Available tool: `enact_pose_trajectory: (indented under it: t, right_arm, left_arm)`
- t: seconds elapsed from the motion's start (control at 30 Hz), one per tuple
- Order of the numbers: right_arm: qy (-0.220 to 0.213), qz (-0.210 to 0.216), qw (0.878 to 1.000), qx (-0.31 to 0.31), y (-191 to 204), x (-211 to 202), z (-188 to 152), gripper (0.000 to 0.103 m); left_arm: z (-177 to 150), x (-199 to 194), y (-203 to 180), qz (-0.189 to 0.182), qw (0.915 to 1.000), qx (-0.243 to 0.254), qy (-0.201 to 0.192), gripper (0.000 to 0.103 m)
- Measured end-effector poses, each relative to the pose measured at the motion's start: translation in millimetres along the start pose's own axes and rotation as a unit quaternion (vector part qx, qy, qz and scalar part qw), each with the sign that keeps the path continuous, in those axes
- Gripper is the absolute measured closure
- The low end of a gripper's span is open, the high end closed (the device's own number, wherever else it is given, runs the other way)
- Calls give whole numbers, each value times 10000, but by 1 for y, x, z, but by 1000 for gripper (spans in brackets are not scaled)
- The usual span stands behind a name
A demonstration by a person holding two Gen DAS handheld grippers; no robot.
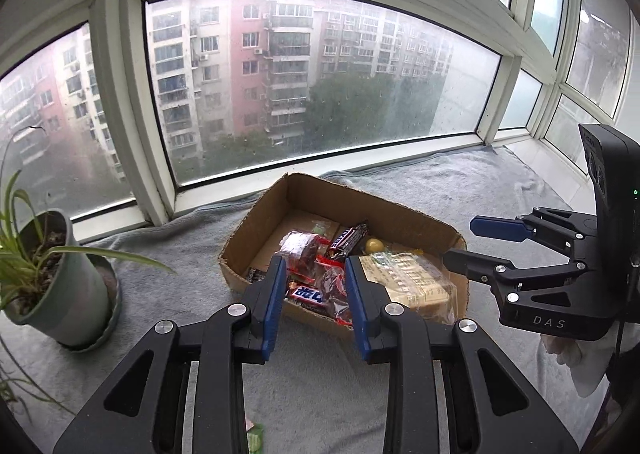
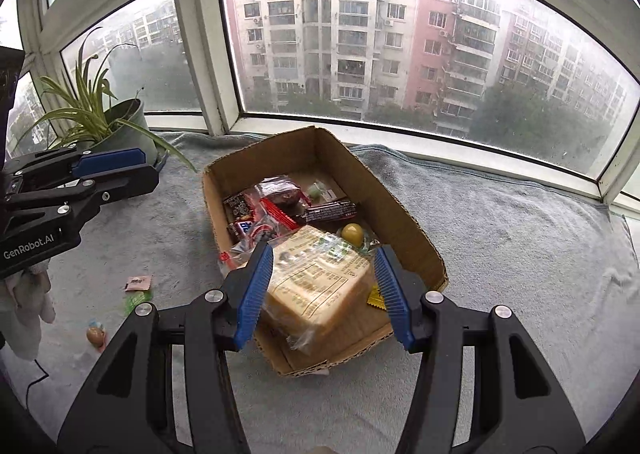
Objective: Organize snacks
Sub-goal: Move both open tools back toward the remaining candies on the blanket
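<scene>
Below both open, empty tools (left point(image 1: 316, 296), right point(image 2: 322, 290)) sits the snack-filled cardboard box point(image 2: 404, 213).

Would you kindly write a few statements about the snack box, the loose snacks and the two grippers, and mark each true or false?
1. The big clear-wrapped pack lies inside the cardboard box. True.
2. The left gripper is clamped on a snack. False: nothing is between its fingers; the snacks seen there lie in the box beyond.
3. A few small snacks lie on the grey towel outside the box. True.
4. The potted plant stands inside the box. False: it stands on the towel beside the window.
5. The right gripper holds the yellow ball. False: its jaws stand open and empty, and the ball lies in the box.
</scene>
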State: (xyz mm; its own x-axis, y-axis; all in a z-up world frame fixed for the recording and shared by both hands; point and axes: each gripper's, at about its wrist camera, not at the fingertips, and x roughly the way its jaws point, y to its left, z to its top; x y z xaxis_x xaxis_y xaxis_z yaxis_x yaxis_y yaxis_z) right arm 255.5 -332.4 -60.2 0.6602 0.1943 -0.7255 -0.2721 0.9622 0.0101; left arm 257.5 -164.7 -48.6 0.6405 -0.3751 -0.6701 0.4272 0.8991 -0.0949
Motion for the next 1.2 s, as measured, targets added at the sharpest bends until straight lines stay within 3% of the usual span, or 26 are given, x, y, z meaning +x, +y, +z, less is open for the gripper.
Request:
enact_pose_trajectory:
  t: [0.23,0.27,0.3,0.33,0.43,0.67,0.93,1.2]
  right_arm:
    - [-72,143,9997,-192,38,-31,-12,46]
    - [-68,148,9996,-216,44,-34,-14,43]
    - [-73,164,9996,-236,49,-36,-17,29]
    - [-96,208,9994,-275,55,-39,-20,24]
    - [-30,318,9986,-410,72,-45,-30,24]
    - [204,650,9961,-567,108,-47,-64,24]
    - [583,954,9925,-485,143,-32,-110,24]
    - [1032,1188,9870,-336,172,-8,-151,24]
  left_arm:
    - [-18,-39,11,7,10000,-4,-99,75]
    - [-21,-44,13,8,10000,6,-97,75]
    - [-25,-48,16,31,10000,10,-94,74]
    - [-29,-54,19,54,9999,1,-99,73]
    - [-41,-69,29,115,9999,-53,-111,65]
    - [-74,-103,69,341,9986,-404,-64,65]
    - [-129,-113,101,445,9951,-790,401,61]
    - [-182,-97,97,251,9906,-962,942,61]
